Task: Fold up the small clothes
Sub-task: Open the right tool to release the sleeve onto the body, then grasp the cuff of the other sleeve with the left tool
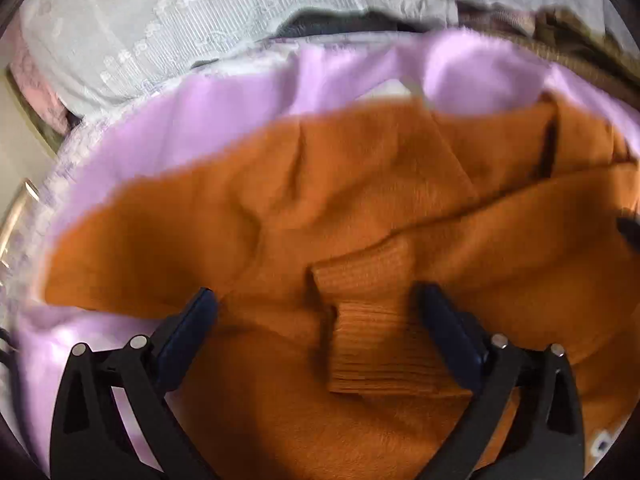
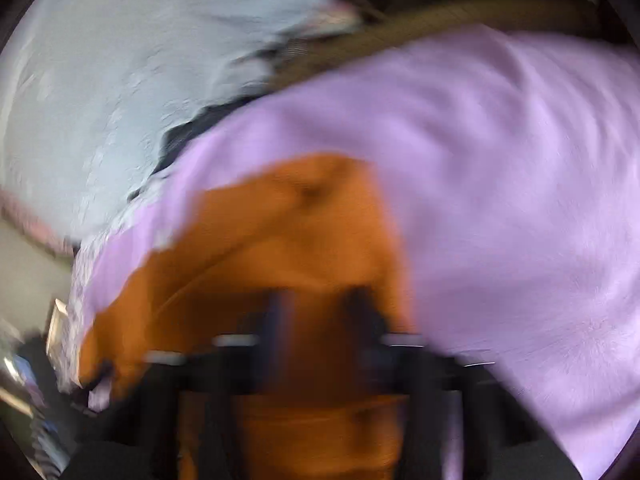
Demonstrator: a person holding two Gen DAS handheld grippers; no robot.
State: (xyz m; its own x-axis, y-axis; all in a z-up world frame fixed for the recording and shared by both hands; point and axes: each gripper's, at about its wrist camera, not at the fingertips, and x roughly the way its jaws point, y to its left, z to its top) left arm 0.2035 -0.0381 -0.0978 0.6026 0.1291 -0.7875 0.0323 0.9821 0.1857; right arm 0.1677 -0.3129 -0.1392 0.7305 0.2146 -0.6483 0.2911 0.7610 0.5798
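Left gripper [image 1: 316, 300] jaws spread wide over the ribbed cuff [image 1: 372, 344] of the orange sweater [image 1: 280, 208], holding nothing. Right gripper [image 2: 320, 308] is blurred, apparently pinching orange cloth; cannot tell for sure. Advice: close squarely across the cuff, avoiding the lilac fleece [image 1: 168, 140] below.

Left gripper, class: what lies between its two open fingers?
In the left wrist view, the ribbed cuff of the orange garment lies between the left gripper's open fingers.

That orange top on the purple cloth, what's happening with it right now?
A person with a gripper in each hand is folding an orange garment spread on a lilac cloth. The left gripper is open, its fingers either side of a ribbed cuff. The right gripper sits at the garment's edge, too blurred to tell if it grips. A pale lace fabric lies behind.
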